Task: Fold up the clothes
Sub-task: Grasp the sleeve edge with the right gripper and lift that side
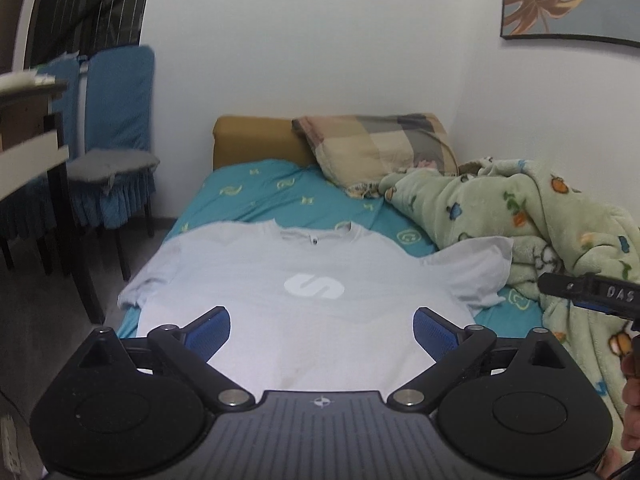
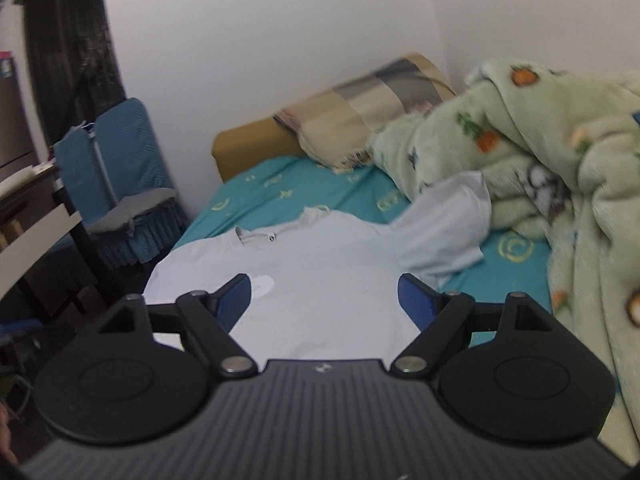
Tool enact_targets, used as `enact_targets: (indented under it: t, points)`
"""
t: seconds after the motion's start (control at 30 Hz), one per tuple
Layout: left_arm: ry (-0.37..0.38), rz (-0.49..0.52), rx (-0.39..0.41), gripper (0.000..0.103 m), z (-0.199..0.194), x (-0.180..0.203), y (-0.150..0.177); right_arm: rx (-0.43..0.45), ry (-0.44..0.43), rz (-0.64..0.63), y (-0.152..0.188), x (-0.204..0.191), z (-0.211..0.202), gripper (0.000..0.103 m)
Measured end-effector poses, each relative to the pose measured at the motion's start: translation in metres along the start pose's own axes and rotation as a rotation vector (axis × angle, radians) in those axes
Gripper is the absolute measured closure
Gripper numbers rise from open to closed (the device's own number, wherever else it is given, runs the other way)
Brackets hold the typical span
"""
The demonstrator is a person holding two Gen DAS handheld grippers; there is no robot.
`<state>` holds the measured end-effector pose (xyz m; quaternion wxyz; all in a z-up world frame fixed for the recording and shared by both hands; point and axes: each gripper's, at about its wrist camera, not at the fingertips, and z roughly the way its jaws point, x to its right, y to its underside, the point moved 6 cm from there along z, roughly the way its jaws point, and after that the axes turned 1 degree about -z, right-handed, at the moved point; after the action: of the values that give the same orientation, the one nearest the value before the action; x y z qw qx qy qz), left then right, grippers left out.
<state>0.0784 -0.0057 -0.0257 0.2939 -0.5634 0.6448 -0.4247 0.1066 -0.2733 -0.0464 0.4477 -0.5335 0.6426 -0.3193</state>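
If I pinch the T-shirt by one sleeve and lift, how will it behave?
The T-shirt looks thin and floppy, so it will likely drape and sag. Its right sleeve lies against the fleece blanket, where it may drag. On the sheet it should slide easily.

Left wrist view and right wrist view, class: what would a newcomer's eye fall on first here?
First, the pale T-shirt spread flat, front up, on the teal bedsheet, with both grippers' jaws open above its lower part. Next, the green fleece blanket bunched along the bed's right side, touching the shirt's right sleeve. Behind, a plaid pillow leans at the head of the bed.
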Motion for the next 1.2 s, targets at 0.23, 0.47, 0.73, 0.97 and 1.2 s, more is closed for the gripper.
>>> enact_targets:
  t: [0.23,0.47,0.73,0.97,1.2]
  points:
    - [0.008,-0.026,0.033,0.003,0.009,-0.002,0.005,0.068,0.075,-0.024,0.002,0.013,-0.003,0.021]
    - [0.009,-0.059,-0.015,0.002,0.016,-0.009,0.019,0.024,0.041,0.007,0.010,0.011,0.005,0.021]
    - [-0.008,-0.047,-0.071,0.002,0.019,-0.002,0.033,-0.054,-0.015,0.562,0.017,0.096,0.076,0.024]
    - [-0.020,-0.019,-0.136,0.002,0.044,0.000,0.055,-0.054,0.035,0.947,0.066,0.189,0.169,0.026]
    - [-0.038,-0.090,-0.194,0.002,0.075,-0.019,0.063,-0.064,0.038,0.931,0.079,0.185,0.238,0.036]
